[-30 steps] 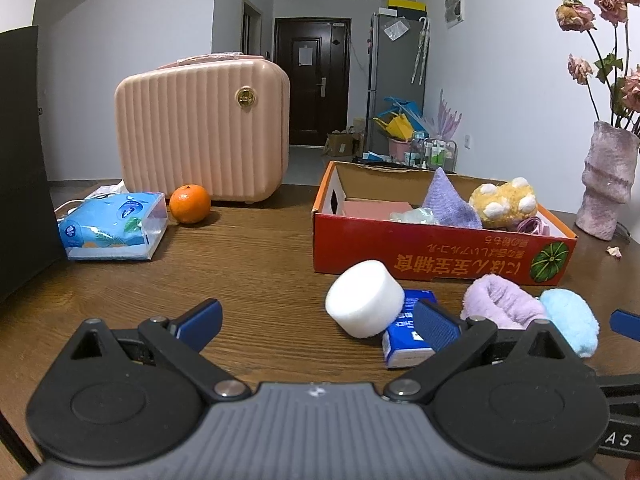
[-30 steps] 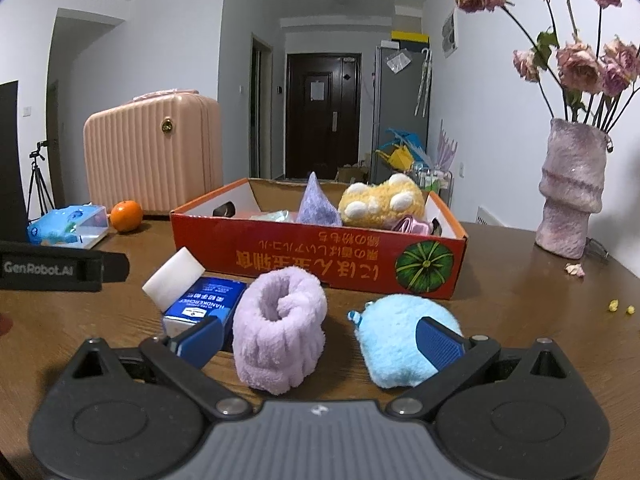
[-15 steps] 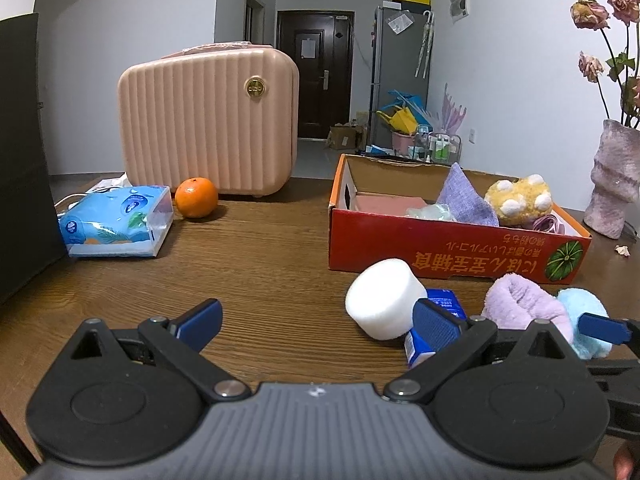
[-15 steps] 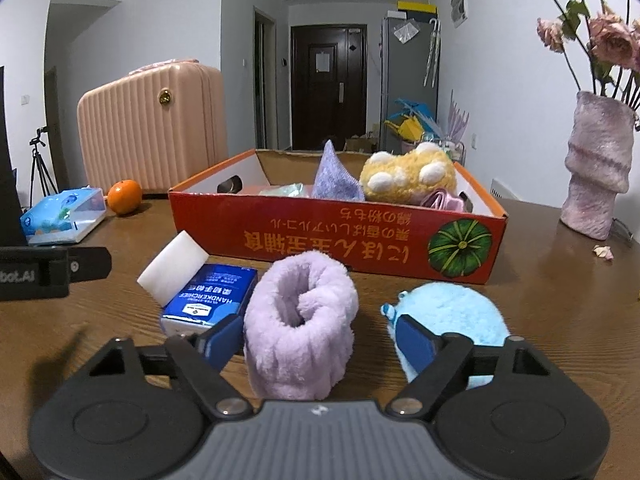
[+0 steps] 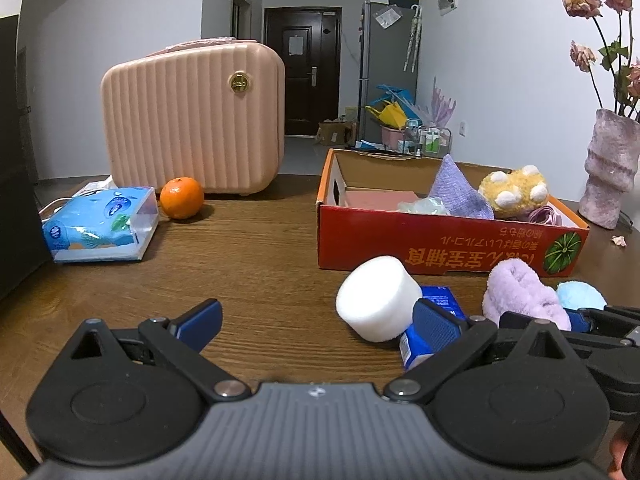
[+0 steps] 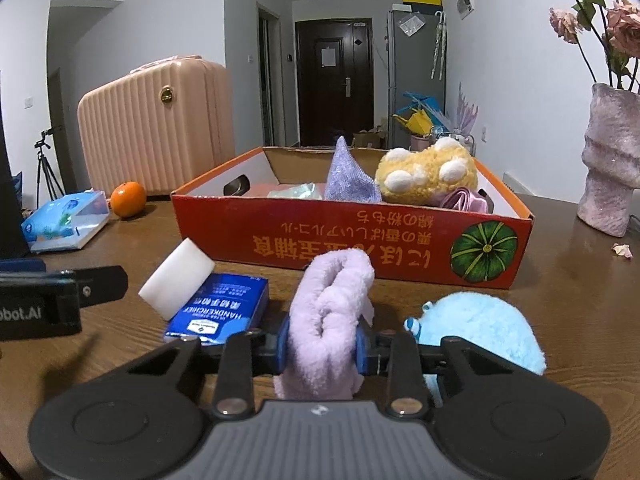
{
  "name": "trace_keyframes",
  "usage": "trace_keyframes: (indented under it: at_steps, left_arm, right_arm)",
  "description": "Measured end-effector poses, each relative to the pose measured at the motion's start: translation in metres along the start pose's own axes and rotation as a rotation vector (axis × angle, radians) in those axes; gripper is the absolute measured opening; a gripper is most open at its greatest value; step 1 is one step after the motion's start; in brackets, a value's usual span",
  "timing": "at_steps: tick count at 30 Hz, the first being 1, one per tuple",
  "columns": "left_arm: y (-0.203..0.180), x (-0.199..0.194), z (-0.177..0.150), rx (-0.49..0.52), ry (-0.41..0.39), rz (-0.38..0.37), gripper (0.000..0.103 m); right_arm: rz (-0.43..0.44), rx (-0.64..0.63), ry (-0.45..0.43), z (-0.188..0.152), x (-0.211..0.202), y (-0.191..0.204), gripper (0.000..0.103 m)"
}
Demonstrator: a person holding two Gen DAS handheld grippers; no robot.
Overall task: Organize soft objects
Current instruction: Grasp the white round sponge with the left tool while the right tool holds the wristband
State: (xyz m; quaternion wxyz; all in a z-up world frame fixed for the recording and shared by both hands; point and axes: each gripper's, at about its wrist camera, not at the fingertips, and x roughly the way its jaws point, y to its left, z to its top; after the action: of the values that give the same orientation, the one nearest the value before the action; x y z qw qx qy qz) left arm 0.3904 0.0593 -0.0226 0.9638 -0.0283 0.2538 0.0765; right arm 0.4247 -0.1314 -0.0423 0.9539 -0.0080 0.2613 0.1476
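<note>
On the table (image 6: 580, 280) before the red box (image 6: 360, 244), the right gripper (image 6: 322, 346) has just closed, pads squeezing the lilac roll (image 6: 332, 304). Left gripper (image 5: 316, 318) hangs wide apart, holding nothing.

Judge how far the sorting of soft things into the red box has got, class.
Done: yellow plush and purple cloth lie in the red box. In hand: right gripper, jaws just closed, squeezes the lilac fluffy roll. Left: blue fluffy ball on the table.
</note>
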Motion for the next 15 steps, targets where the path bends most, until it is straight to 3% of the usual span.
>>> trace_keyframes:
  at_steps: [15]
  left_arm:
    - [-0.006,0.025,0.007,0.016,0.023,-0.040,0.103]
  right_arm:
    - [-0.046,0.020,-0.048,0.008,0.004,-0.010,0.030]
